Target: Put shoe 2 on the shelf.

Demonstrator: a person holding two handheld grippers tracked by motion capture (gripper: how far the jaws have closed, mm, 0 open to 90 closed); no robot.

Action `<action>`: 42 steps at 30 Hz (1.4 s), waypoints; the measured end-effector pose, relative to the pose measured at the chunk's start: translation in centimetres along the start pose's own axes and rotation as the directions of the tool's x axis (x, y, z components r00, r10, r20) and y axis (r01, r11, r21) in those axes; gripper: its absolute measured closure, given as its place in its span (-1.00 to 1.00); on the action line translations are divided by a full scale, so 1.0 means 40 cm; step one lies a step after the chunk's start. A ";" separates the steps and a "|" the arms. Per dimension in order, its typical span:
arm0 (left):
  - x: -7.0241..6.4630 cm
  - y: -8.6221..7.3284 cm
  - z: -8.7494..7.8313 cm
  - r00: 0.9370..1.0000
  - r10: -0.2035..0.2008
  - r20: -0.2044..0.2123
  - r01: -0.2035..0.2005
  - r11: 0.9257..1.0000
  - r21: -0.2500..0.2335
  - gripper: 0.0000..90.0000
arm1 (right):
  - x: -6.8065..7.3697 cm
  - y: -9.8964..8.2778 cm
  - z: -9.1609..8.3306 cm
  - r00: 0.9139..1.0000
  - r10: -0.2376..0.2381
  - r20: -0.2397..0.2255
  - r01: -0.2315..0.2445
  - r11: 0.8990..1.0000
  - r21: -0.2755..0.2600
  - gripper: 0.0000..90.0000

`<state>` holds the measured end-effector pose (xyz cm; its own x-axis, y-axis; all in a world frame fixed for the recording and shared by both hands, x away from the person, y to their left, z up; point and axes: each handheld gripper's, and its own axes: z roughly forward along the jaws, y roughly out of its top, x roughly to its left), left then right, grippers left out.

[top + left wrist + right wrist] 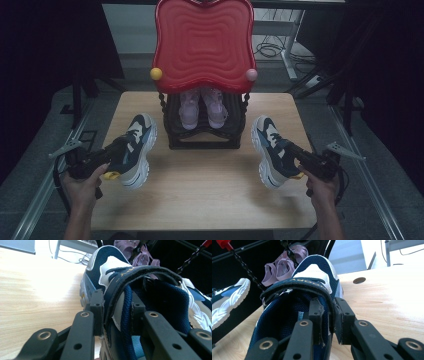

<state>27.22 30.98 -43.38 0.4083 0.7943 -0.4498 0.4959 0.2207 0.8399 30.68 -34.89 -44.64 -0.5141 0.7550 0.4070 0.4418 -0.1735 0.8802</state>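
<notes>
Gripping 2 navy/white sneakers w/ chunky soles: left hand-held gripper (pixel 116 152) & right hand-held gripper (pixel 296 156) clamp the collars.

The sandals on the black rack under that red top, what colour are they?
The sandals are pale lilac-pink, a pair standing side by side on the black rack. They show best in the high view.

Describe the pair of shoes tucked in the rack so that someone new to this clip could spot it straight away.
Start at the red tray-like top standing over the far middle of the wooden table. Under it sits a black rack, and on its shelf stands a pair of pale purple sandals, toes toward the camera. Unlike the two blue and white sneakers on either side, they are strappy, lilac and not held by any gripper.
</notes>
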 end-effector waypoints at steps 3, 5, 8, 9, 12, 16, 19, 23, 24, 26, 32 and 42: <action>0.011 0.006 -0.002 1.000 -0.005 -0.011 0.005 1.000 -0.006 0.60 | 0.000 0.006 0.002 1.000 0.000 0.001 0.000 1.000 -0.006 0.72; 0.016 0.009 -0.002 1.000 -0.007 -0.015 0.007 1.000 -0.011 0.60 | 0.000 0.009 0.005 1.000 0.004 -0.001 -0.004 1.000 -0.008 0.72; 0.019 0.011 -0.002 1.000 -0.011 -0.008 0.011 1.000 -0.021 0.60 | -0.002 0.013 0.011 1.000 0.012 0.001 -0.012 1.000 -0.015 0.72; 0.020 0.012 -0.001 1.000 -0.013 -0.005 0.013 1.000 -0.025 0.60 | -0.003 0.014 0.013 1.000 0.013 0.003 -0.013 1.000 -0.016 0.72; 0.023 0.016 -0.001 1.000 -0.018 -0.002 0.018 0.999 -0.037 0.60 | -0.006 0.016 0.020 1.000 0.018 0.004 -0.017 1.000 -0.021 0.72; 0.026 0.021 -0.001 1.000 -0.022 -0.002 0.022 0.999 -0.040 0.60 | -0.008 0.019 0.026 1.000 0.027 0.006 -0.027 0.999 -0.023 0.73; 0.027 0.024 -0.002 1.000 -0.026 0.000 0.025 0.999 -0.043 0.61 | -0.011 0.020 0.029 0.999 0.034 0.007 -0.033 0.999 -0.030 0.73; 0.030 0.028 -0.002 1.000 -0.028 -0.001 0.028 0.998 -0.048 0.61 | -0.013 0.024 0.034 0.999 0.036 0.008 -0.036 0.999 -0.035 0.73; 0.031 0.030 -0.002 1.000 -0.028 -0.001 0.027 0.998 -0.048 0.61 | -0.012 0.026 0.035 0.999 0.037 0.007 -0.037 0.999 -0.037 0.73; 0.034 0.034 -0.003 0.999 -0.031 -0.004 0.031 0.998 -0.053 0.61 | -0.011 0.030 0.037 0.999 0.035 0.006 -0.035 0.999 -0.037 0.73; 0.039 0.047 -0.005 0.999 -0.033 -0.006 0.032 0.998 -0.062 0.61 | -0.005 0.048 0.041 1.000 0.022 0.010 -0.022 0.999 -0.040 0.73; 0.047 0.067 -0.003 0.999 -0.045 0.001 0.045 0.996 -0.080 0.62 | 0.003 0.082 0.042 1.000 0.020 0.005 -0.019 0.997 -0.076 0.73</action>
<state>29.22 33.14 -41.94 0.3863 0.7828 -0.4878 0.4512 0.3009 0.8402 33.31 -34.31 -42.14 -0.5013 0.7549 0.4230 0.3946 -0.2356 0.8881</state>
